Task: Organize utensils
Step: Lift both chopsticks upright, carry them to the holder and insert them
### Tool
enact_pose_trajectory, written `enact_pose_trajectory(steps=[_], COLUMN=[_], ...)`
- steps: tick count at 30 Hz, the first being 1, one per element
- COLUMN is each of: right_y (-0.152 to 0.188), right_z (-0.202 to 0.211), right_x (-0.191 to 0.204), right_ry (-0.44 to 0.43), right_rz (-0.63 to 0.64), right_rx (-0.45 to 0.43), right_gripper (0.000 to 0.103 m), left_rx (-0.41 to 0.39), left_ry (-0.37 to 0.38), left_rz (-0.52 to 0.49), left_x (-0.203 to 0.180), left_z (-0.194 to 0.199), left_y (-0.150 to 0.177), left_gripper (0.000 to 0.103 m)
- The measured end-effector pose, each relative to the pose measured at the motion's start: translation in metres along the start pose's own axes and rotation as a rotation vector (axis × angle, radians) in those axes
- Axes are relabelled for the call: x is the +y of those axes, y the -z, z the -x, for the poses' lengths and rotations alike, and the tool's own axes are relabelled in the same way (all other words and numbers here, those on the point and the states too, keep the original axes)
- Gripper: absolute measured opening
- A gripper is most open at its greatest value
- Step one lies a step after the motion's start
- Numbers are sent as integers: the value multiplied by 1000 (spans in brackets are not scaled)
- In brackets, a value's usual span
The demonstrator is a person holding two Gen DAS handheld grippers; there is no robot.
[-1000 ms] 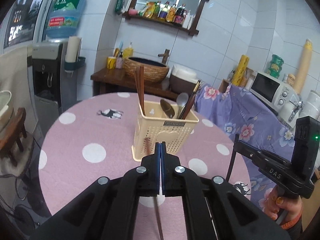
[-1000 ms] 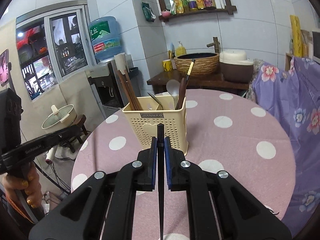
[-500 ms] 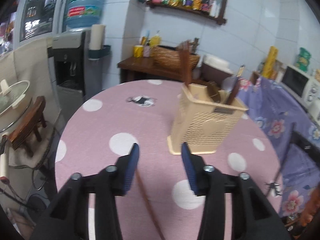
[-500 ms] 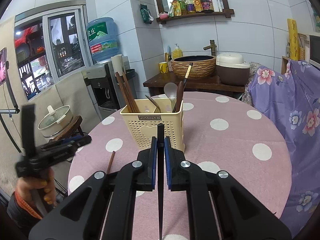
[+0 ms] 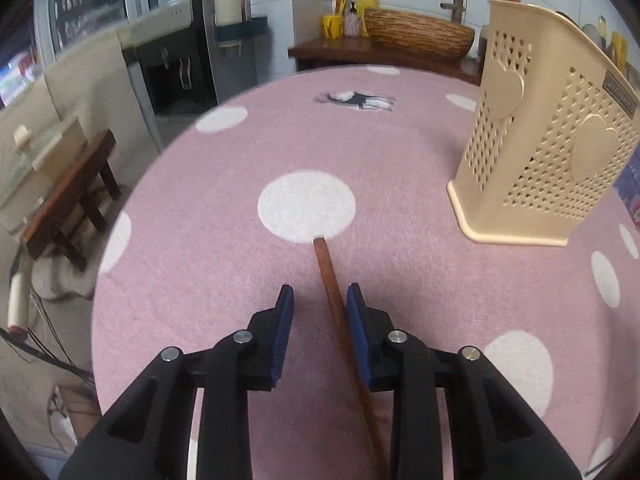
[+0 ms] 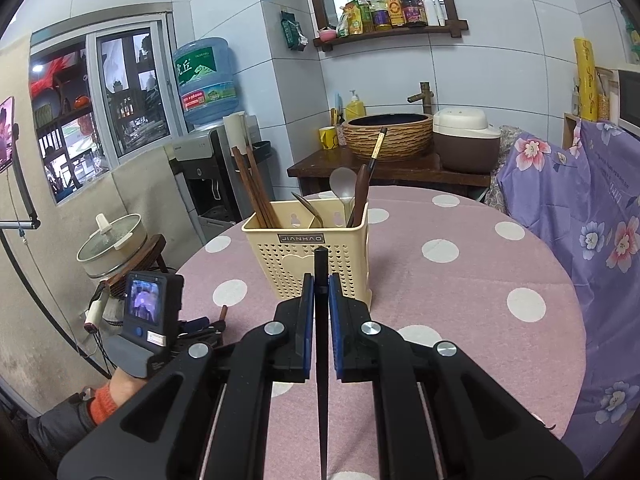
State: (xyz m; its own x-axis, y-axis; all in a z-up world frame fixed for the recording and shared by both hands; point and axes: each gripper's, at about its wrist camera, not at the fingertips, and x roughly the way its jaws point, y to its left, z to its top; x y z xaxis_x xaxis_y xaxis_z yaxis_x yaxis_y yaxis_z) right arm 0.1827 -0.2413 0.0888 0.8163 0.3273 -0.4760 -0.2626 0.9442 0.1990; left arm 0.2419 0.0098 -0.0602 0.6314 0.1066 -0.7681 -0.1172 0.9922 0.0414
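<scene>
While the left tool [image 5: 316, 296] closes around a brown chopstick [image 5: 326, 276] on the table, the right tool [image 6: 319, 280] clamps a black chopstick [image 6: 320, 264].

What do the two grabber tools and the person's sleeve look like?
Both the left gripper and the right gripper are black plastic frames with round silver bolts and blue pads inside the fingers. The left one carries a black camera with a lit little screen. The person wears a grey sleeve with an orange cuff.

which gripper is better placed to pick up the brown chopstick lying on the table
Left. The left gripper straddles the brown chopstick on the table, jaws closing around it. The right gripper is already shut on a black chopstick.
</scene>
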Motion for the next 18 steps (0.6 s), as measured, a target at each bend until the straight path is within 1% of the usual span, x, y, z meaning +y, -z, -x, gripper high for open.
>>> enact_pose_trajectory(steps=[4,6,8,12,15,18], right_y=[-1,-1,-1,-1,-1,-1], right_z=[-3,-3,-4,-6,-6,-7], right_x=[1,2,2,2,2,2], right_ry=[-3,-4,-2,-1,-2,-1], right_rz=[2,3,1,-6,-3,-2], right_rx=[-1,-1,-1,-1,-1,-3], right_gripper=[8,8,8,8,8,8], left_rx=[2,4,3,-1,4,9], left_ry=[3,0,-2,-7,8,39], left_rz=[-4,-7,-13,-14,-4,11], left_x=[-4,-7,-10,-16,-16,-14], left_z=[-4,-7,-8,-13,-14,-13], left_y=[-7,-10,-12,-14,-16,-18], left_gripper=[24,20,10,9,9,8])
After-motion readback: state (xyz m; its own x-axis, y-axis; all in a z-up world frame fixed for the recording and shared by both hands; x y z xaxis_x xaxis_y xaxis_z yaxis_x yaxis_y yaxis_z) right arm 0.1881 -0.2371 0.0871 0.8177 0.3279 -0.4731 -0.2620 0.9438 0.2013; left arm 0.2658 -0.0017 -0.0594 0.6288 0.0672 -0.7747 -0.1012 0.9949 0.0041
